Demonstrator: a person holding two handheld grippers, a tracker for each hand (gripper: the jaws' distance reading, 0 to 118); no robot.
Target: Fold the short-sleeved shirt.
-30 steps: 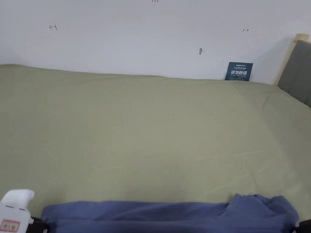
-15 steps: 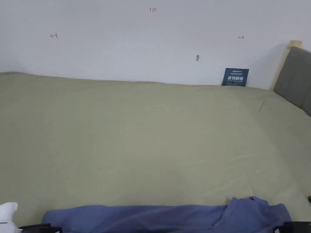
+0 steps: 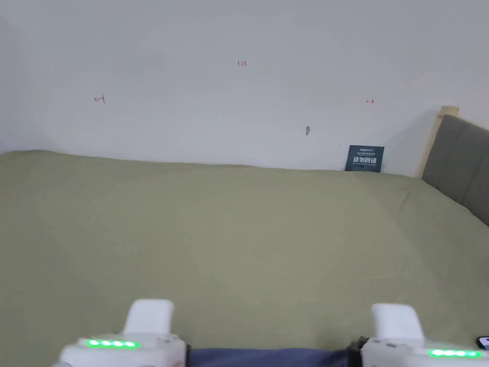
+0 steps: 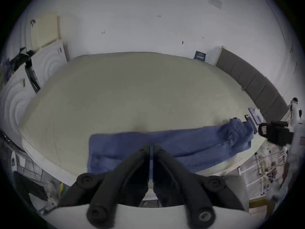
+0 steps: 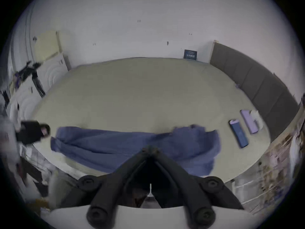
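My plain blue shirt lies on the olive-green sheet; my grippers' jaws are black, their bodies white.

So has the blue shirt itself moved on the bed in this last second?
Cannot tell. The blue shirt sits lower against the dark sign, but the whole head view tilted up.

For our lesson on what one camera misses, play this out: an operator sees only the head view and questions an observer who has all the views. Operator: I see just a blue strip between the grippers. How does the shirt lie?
Observer: The shirt lies as a long band along the bed's near edge, rumpled at its right end.
Operator: Is the right gripper shut?
Observer: The right gripper's tips meet; whether they pinch cloth, I cannot tell.
Operator: Anything else on the bed?
Observer: Two phones, beyond the shirt's right end.
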